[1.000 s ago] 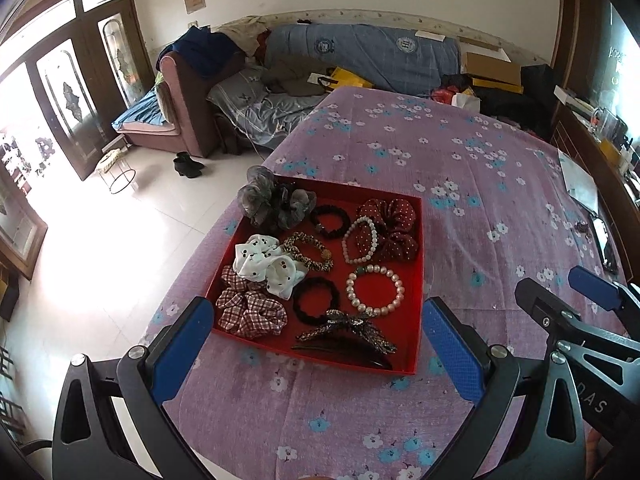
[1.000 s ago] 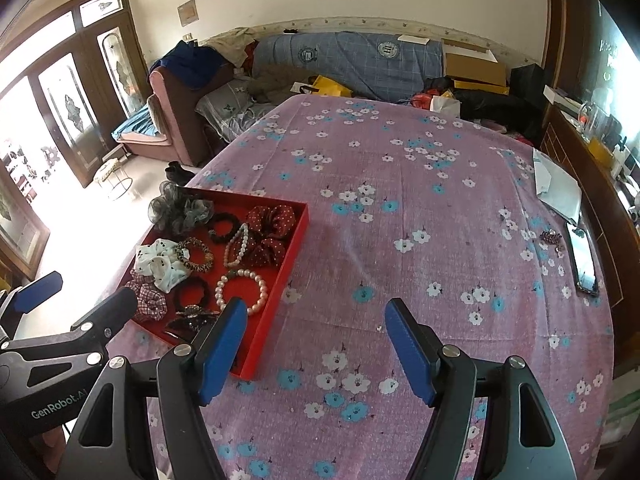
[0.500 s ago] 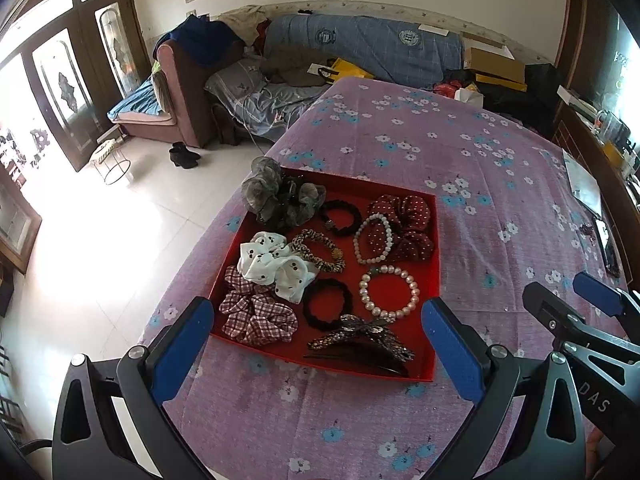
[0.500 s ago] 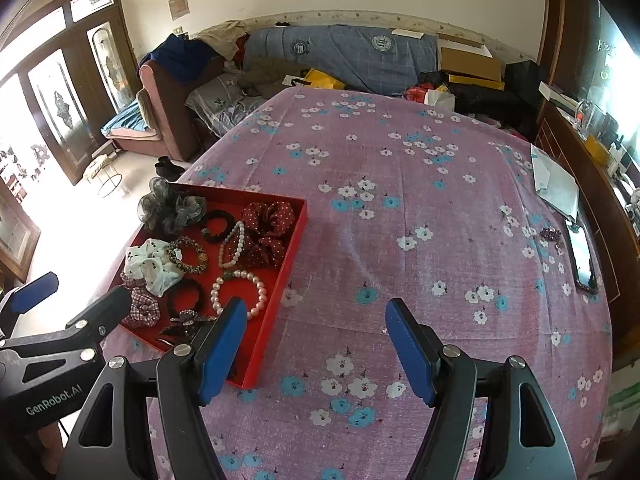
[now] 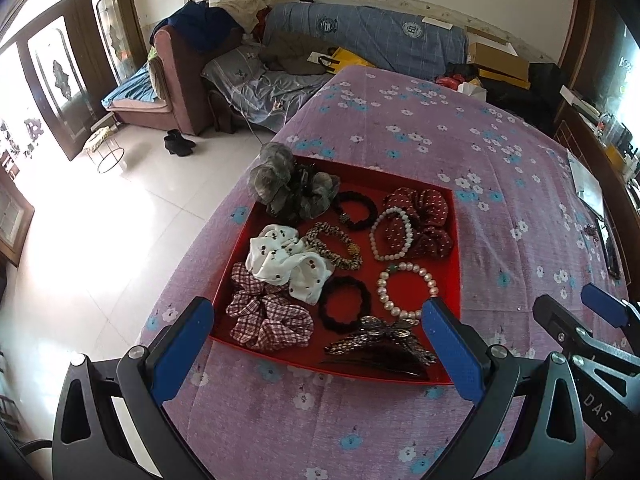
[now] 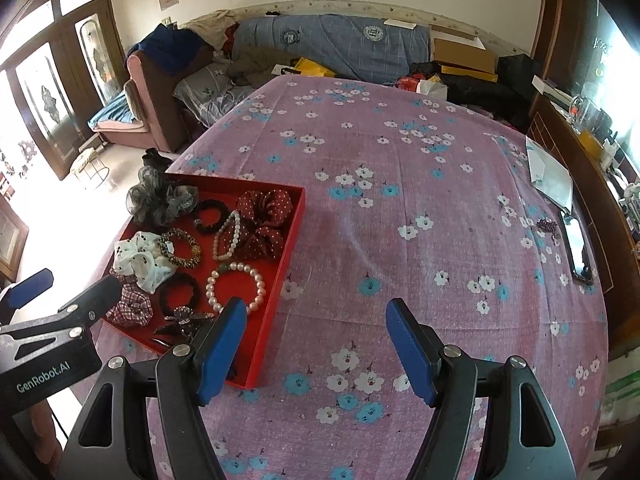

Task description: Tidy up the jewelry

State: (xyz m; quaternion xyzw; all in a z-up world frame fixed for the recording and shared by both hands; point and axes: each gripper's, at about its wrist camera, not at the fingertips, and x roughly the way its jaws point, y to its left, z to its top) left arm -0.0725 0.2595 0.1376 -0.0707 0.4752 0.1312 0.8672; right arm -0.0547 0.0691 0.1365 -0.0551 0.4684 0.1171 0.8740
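Observation:
A red tray [image 5: 445,280] lies on the flowered purple tablecloth [image 6: 400,208], near its left edge. In it are a pearl bracelet [image 5: 406,290], a black hair tie [image 5: 346,306], a plaid scrunchie [image 5: 268,316], a white scrunchie [image 5: 284,260], a grey scrunchie [image 5: 288,188], a red dotted scrunchie [image 5: 424,220] and a dark hair clip [image 5: 384,344]. My left gripper [image 5: 318,346] hovers open above the tray's near edge with nothing between its fingers. My right gripper [image 6: 316,346] stands open over bare cloth just right of the tray [image 6: 280,288], holding nothing.
A phone [image 6: 578,248], a small dark trinket [image 6: 546,226] and a folded paper [image 6: 550,176] lie at the table's right edge. Behind the table stands a cluttered sofa [image 6: 340,44]. White floor tiles [image 5: 100,220] drop away left of the tray.
The left gripper has come forward and down toward the tray, which now looks larger and nearer. The right gripper crept forward a little. Both jaws kept the same width.

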